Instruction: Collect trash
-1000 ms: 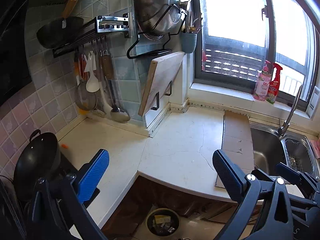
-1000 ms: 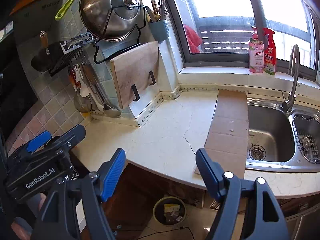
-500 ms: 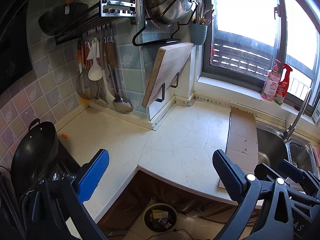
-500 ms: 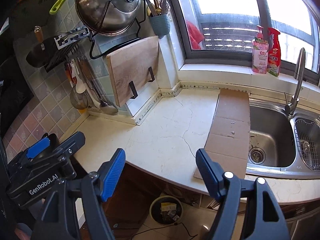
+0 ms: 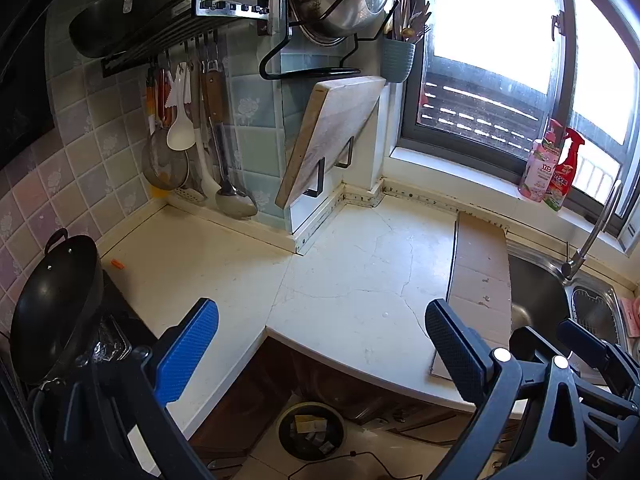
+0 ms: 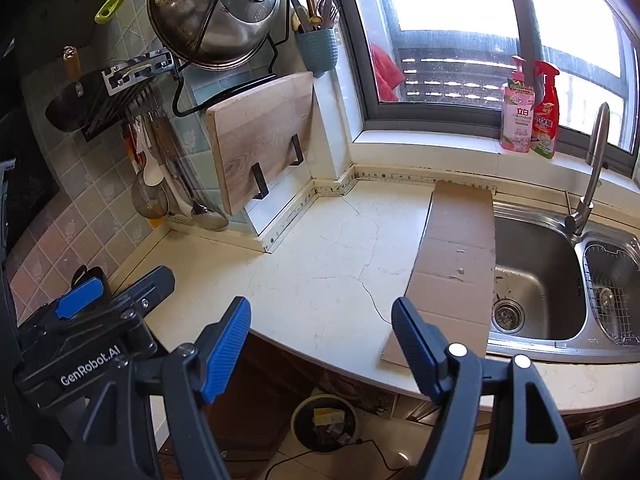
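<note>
kitchen corner, cream cracked countertop (image 5: 352, 280) wrapping round an inner corner, its curved front edge overhanging dark cabinets. floor below is showing a round trash bin (image 5: 311, 430) with scraps in it, sitting just under that curved edge, with a thin cable lying beside it. flat cardboard strip (image 6: 456, 264) is lying on the counter, running from the back wall to the front lip, its right side touching the steel sink (image 6: 532, 280) rim, its front end sticking slightly past the counter edge. tiny orange scrap (image 5: 117, 265) is lying on the far left of the counter near the black wok (image 5: 56, 304).

left gripper (image 5: 320, 344) is hanging over the front edge, jaws standing wide apart, nothing between them. right gripper (image 6: 320, 344) is doing the same, jaws spread, empty, its right finger sitting in front of the cardboard's front end; contact cannot be told. both are pointing down toward the counter.

middle of the counter is lying bare between the wall and the cardboard. cutting board (image 6: 260, 140) is leaning in wall brackets, ladles hanging left of it, two bottles (image 6: 528, 116) standing on the window sill, faucet (image 6: 592, 176) arching over the sink.
</note>
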Tool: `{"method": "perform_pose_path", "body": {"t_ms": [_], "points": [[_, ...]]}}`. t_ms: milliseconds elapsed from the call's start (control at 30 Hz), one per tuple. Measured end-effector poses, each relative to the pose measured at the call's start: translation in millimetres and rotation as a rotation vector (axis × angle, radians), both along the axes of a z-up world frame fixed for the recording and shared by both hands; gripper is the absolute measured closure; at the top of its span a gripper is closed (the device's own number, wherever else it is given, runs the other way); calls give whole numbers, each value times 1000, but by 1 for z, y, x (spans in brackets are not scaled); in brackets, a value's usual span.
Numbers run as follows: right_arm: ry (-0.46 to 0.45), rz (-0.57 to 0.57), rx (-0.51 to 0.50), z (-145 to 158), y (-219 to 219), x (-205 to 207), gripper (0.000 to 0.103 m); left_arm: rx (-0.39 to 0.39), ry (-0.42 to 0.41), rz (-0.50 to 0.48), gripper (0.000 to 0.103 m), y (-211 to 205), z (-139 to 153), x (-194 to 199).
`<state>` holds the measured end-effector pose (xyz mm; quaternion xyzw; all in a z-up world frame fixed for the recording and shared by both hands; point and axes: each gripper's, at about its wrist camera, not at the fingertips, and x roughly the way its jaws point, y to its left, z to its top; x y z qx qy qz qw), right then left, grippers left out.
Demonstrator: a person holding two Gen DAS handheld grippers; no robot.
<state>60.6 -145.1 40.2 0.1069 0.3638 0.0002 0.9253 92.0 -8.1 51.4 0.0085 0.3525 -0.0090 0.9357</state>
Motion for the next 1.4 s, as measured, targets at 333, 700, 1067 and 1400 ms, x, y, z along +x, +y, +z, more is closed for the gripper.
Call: {"method": "perform_pose_path", "body": {"t_ms": [333, 700, 1067, 1400], "points": [[13, -6, 2, -1, 0, 2, 30, 0, 15, -7, 1, 1, -3, 4], [13, -7, -6, -3, 1, 1, 30, 5, 26, -4, 1, 4, -4, 6], [1, -6, -4, -2, 2, -2, 30, 12, 34, -10, 1, 4, -5, 5], [-19, -23, -17, 2, -3, -9, 30, -1, 23, -35, 1, -4, -3, 0]]}}
